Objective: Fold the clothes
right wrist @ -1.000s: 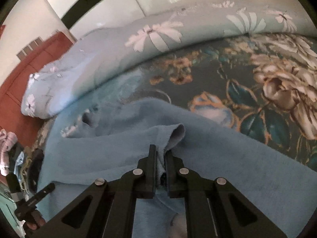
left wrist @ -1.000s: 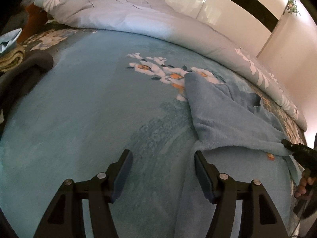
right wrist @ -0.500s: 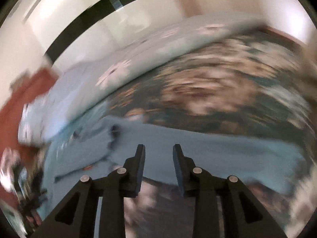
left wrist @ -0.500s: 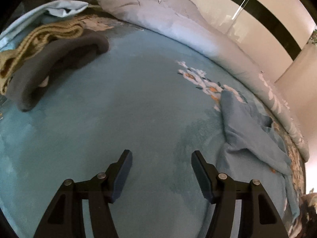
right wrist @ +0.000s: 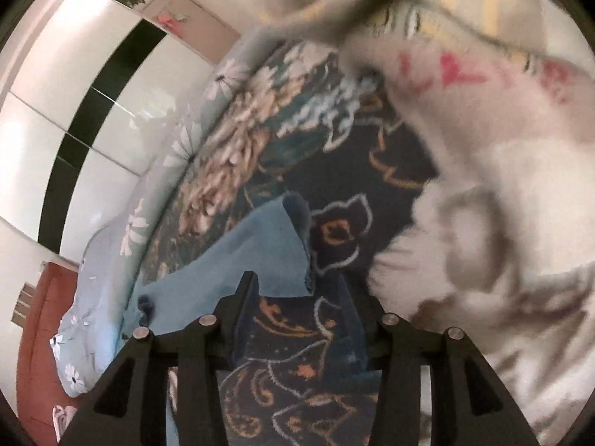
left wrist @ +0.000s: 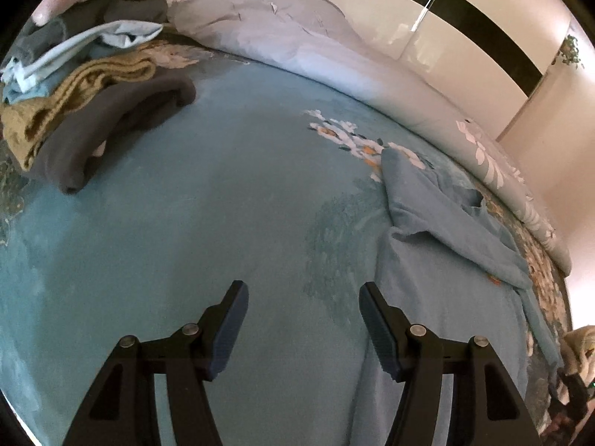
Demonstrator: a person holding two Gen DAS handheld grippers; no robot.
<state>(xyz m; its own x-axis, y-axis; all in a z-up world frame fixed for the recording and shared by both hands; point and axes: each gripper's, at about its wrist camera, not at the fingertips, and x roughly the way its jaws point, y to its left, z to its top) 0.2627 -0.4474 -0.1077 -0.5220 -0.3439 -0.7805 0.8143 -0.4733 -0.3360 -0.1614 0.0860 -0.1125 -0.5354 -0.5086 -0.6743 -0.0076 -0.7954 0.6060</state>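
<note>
Dim warm indoor light on my left feed, glare streaks on glossy wardrobe panels (left wrist: pixel 427 33) at one o'clock, heavy fisheye bending and black corners, right feed motion-smeared, pale garment (right wrist: pixel 483 148) at two o'clock blurred.

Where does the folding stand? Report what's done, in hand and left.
Done: the blue garment lies partly folded on the bed, a flap laid over it. In hand: nothing; the left gripper and right gripper are both open. Left: finishing it, plus the heap of clothes and a white garment.
</note>
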